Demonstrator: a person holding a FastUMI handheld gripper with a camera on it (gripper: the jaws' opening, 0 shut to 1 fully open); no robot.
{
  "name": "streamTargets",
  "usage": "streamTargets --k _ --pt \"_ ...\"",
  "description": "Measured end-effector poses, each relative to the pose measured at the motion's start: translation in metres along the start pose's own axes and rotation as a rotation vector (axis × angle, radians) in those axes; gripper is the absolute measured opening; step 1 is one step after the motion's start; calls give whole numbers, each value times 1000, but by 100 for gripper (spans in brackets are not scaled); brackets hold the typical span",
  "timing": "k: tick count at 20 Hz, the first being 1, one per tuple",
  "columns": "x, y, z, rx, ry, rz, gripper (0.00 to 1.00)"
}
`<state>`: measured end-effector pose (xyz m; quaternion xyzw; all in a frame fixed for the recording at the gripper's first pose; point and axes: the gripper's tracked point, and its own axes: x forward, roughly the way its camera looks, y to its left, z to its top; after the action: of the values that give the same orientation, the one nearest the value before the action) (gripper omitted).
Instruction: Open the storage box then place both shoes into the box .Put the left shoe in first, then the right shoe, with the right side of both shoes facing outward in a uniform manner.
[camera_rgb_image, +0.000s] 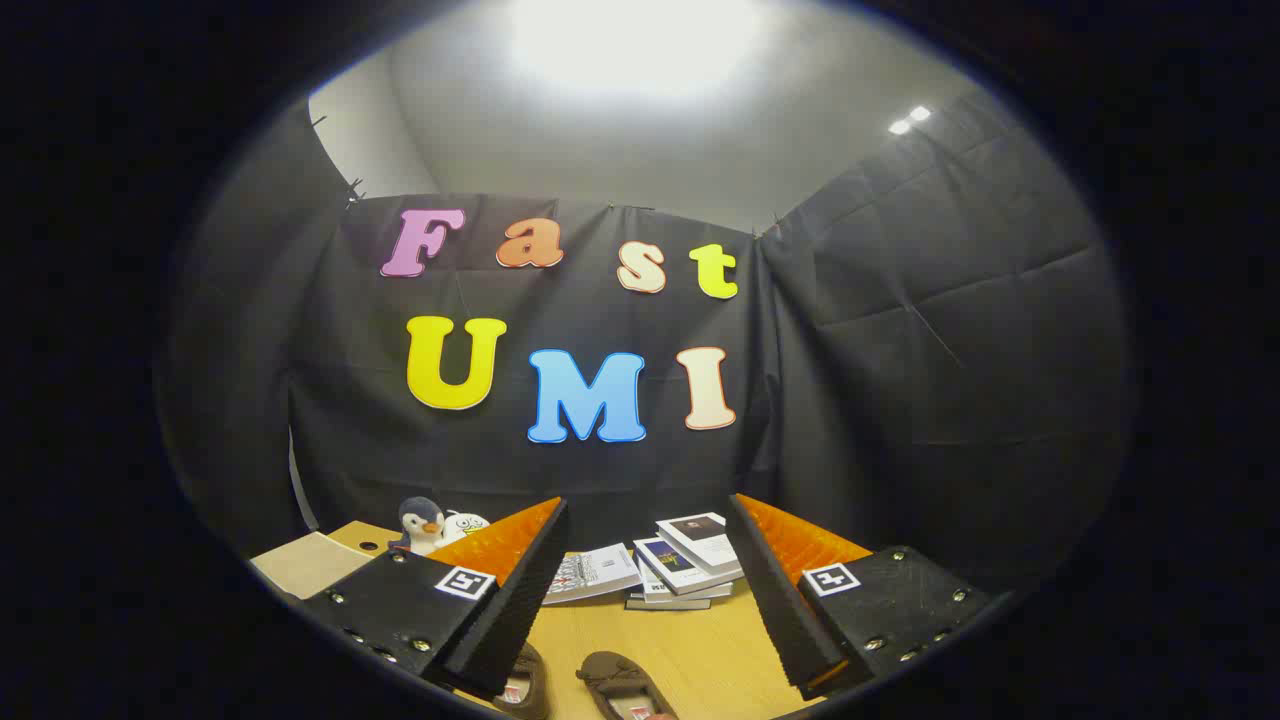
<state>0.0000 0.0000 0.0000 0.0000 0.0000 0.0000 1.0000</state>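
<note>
Two brown slip-on shoes lie on the wooden tabletop (690, 650), one (622, 685) between the fingers, its bow on the toe, the other (525, 685) partly under the left finger. The gripper (648, 520) hangs above them, tilted up toward the booth wall, fingers spread wide and holding nothing. Beyond lie stacked books (680, 565), a toy penguin (422, 525) and a pale box (310, 562).

Two brown flat shoes lie on the wooden table below the spread gripper (648, 505) fingers, the left shoe (525, 685) partly hidden under one finger, the right shoe (622, 686) just beside it, insoles up; a tan box (312, 562) sits beyond.
</note>
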Motion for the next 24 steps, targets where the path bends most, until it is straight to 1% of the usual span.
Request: streamTargets --k 9,16,19,24 --pt "5 30 1 -26 -10 89 96" --pt "3 44 -1 -32 -13 119 96" --pt "3 52 -10 17 3 144 96" --pt "-1 77 -44 176 73 213 96"
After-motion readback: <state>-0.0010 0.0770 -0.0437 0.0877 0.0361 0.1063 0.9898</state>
